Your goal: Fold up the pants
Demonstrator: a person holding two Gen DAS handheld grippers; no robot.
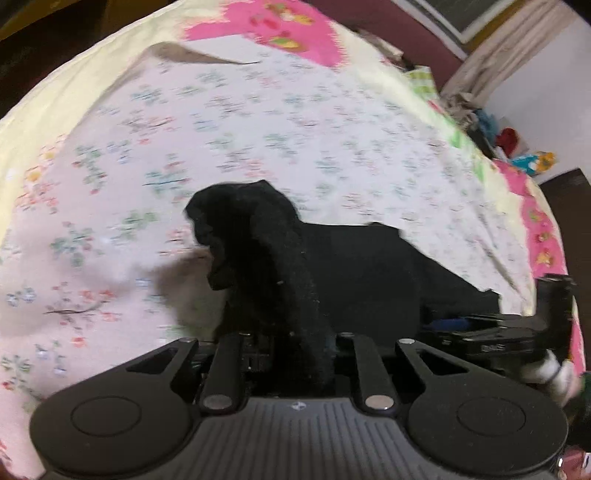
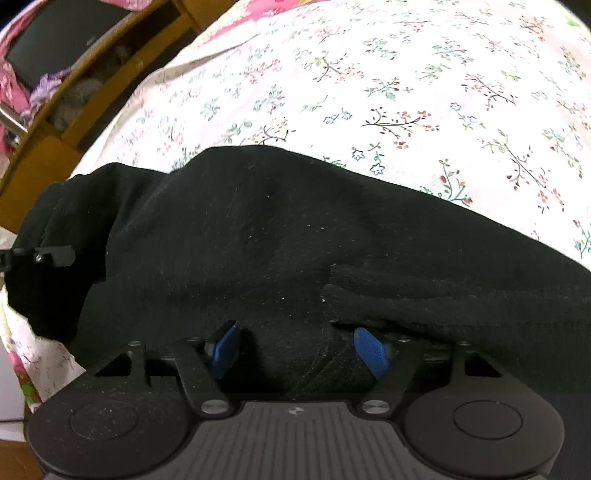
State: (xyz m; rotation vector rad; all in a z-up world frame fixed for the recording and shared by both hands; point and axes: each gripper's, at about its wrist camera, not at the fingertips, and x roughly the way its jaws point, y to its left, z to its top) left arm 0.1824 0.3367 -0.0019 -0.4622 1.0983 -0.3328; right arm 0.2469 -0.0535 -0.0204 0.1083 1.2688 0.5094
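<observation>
Black pants [image 2: 258,236] lie on a floral bedsheet [image 2: 406,92]. In the left wrist view my left gripper [image 1: 291,354] is shut on a bunched edge of the pants [image 1: 266,258], lifted above the sheet [image 1: 221,129]; its fingertips are buried in cloth. The other gripper's body [image 1: 517,332] shows at the right. In the right wrist view my right gripper [image 2: 295,350] has its blue fingers [image 2: 371,350] apart, with a fold of the pants between them. The left gripper's tip [image 2: 51,254] holds the pants' far left end.
A wooden bed frame and shelf [image 2: 74,92] run along the upper left of the right wrist view. A pink patterned blanket [image 1: 280,29] lies beyond the sheet. Clothes [image 1: 509,140] are piled by the wall at the right.
</observation>
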